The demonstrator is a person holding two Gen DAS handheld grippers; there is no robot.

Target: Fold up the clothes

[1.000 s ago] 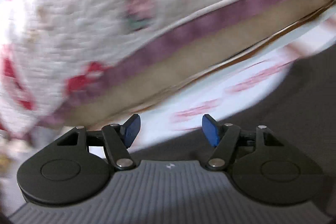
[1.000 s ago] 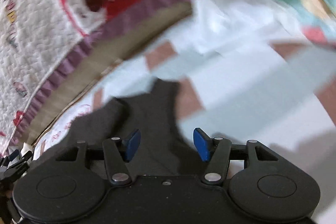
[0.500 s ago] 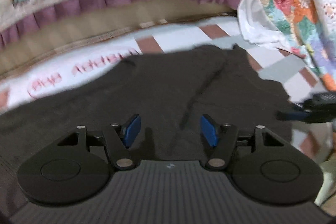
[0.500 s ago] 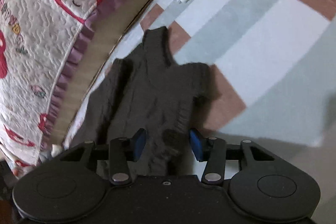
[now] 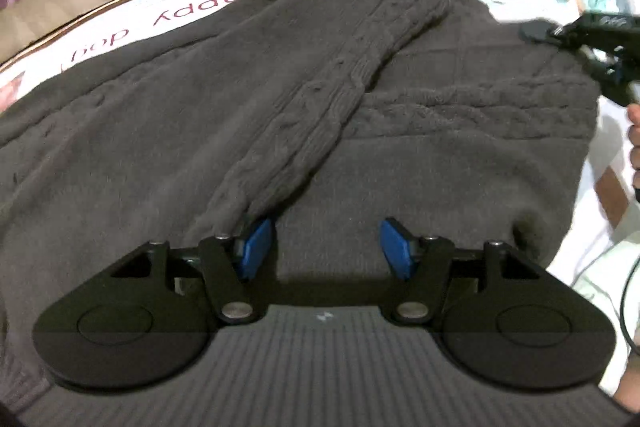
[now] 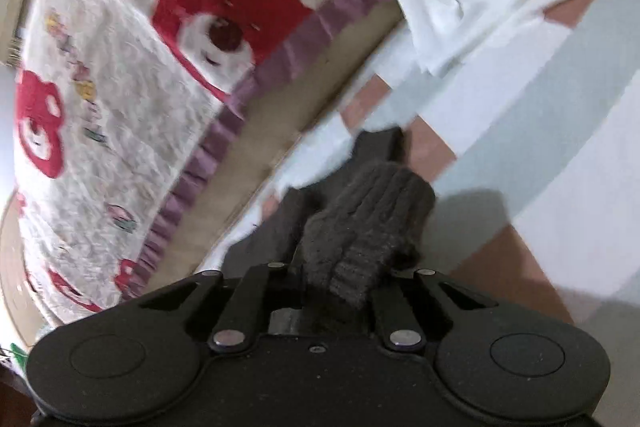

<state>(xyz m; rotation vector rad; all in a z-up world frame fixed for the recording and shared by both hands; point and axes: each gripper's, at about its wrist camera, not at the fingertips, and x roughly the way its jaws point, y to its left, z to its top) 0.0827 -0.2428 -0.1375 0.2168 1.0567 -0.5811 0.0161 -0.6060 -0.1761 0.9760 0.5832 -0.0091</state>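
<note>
Dark sweater (image 5: 168,131) on bed, cuff in closing R gripper (image 6: 340,287); L gripper (image 5: 326,247) agape above.

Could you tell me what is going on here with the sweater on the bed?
A person is folding a dark grey knit sweater spread on a bed, using handheld tongs. The right tongs are closing on a bunched edge of the knit. The left tongs hang open over the sweater, beside a sleeve folded across it.

Dark grey cable-knit sweater (image 5: 248,115); cream quilt (image 6: 120,131) with red bears, purple ruffle; pink-and-grey checked sheet (image 6: 532,115).
</note>
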